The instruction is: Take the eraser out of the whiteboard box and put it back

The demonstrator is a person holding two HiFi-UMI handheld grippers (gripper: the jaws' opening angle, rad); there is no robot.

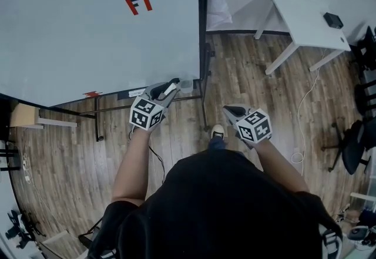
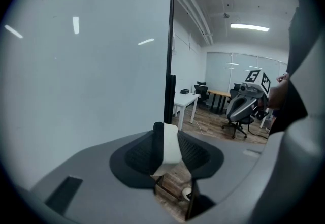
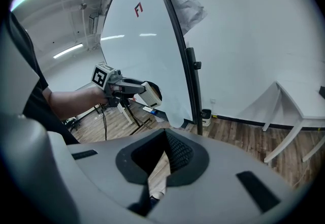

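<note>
My left gripper (image 1: 169,90) is shut on the eraser (image 1: 172,86), a white block with a black felt side, held by the whiteboard's (image 1: 88,23) lower right corner. In the left gripper view the eraser (image 2: 171,148) stands upright between the pads. The right gripper view shows it (image 3: 149,94) in the left gripper (image 3: 133,88), above and left of the translucent whiteboard box (image 3: 175,122). That box (image 1: 187,84) hangs at the board's bottom edge, just right of the eraser. My right gripper (image 1: 231,113) hangs lower over the floor, shut with nothing in it (image 3: 161,159).
A black post (image 1: 202,17) runs along the whiteboard's right edge, with the stand's legs (image 1: 97,114) below. A white table (image 1: 305,17) carrying a small black device (image 1: 333,20) stands at the right. An office chair (image 1: 352,143) and a floor cable (image 1: 302,128) are further right.
</note>
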